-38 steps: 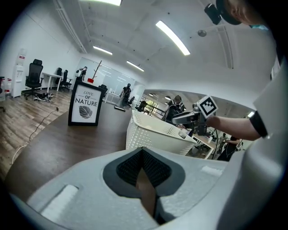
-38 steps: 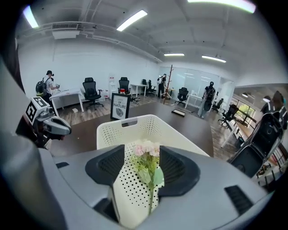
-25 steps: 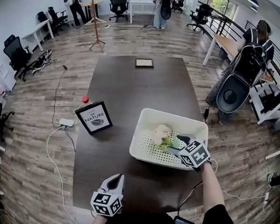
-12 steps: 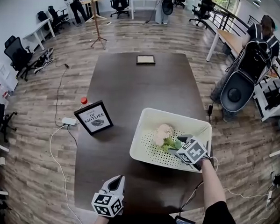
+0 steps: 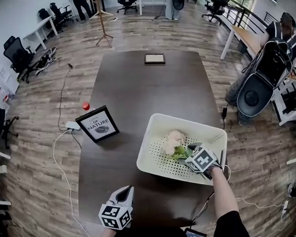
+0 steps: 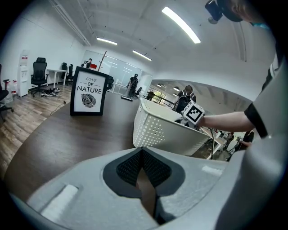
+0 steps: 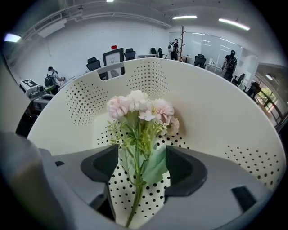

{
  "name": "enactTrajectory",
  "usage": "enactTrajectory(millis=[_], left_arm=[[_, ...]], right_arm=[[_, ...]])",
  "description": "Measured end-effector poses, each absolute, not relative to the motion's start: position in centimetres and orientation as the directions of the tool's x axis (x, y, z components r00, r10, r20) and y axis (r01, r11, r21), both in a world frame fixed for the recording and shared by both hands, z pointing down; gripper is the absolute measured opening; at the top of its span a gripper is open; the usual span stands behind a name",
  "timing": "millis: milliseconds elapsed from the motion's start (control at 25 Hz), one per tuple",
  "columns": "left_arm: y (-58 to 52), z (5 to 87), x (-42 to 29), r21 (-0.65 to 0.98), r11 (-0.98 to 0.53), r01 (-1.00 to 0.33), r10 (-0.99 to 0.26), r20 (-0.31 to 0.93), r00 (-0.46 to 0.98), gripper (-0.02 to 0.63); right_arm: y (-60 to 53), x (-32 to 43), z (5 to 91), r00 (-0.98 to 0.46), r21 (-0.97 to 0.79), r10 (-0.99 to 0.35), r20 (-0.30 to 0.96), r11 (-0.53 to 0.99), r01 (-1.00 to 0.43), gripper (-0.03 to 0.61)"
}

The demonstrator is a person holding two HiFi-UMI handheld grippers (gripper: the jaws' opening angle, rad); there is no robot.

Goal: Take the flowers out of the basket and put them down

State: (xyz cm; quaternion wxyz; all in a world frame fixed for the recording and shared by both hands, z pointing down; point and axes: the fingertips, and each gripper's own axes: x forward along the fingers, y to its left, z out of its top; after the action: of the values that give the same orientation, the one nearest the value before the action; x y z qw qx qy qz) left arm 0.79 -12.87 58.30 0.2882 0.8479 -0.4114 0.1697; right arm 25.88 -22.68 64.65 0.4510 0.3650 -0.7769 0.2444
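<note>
A big dark table point(image 5: 139, 90) stood on a wooden floor. A white basket point(image 5: 187, 121) with lots of little holes sat on the table, near its right edge. A black sign point(image 5: 98, 124) that said "LOVE OF NATURE" stood on the left side of the table, well apart from the basket. A small flat picture frame point(image 5: 154, 58) lay at the far end.

The right gripper point(image 5: 190, 147) reached down into the basket. Its jaws were wide apart and had just been opening more. The stem and leaves of the flowers were between them, but the pads were not squeezing anything.

The left gripper point(image 5: 124, 189) was low over the near edge of the table, far from the basket. Its jaws were closed together, and it held nothing.

The flowers point(image 5: 174, 141) lay on the bottom of the basket. They were pale pink with green leaves, and the blooms pointed away from the right gripper.

A small red thing point(image 5: 85, 106) showed just beside the table's left edge.
</note>
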Motion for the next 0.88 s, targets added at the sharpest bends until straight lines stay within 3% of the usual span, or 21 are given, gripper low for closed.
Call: enactTrajectory(millis=[880], left_arm=[[-13.4,60.0,0.2,0.349,-0.459,-0.817,-0.593,0.564,0.574,0.009]], right_arm=[[-23.6,26.3,68.3,-0.284,-0.056,-0.275,0.918,0.620,-0.783,0.288]])
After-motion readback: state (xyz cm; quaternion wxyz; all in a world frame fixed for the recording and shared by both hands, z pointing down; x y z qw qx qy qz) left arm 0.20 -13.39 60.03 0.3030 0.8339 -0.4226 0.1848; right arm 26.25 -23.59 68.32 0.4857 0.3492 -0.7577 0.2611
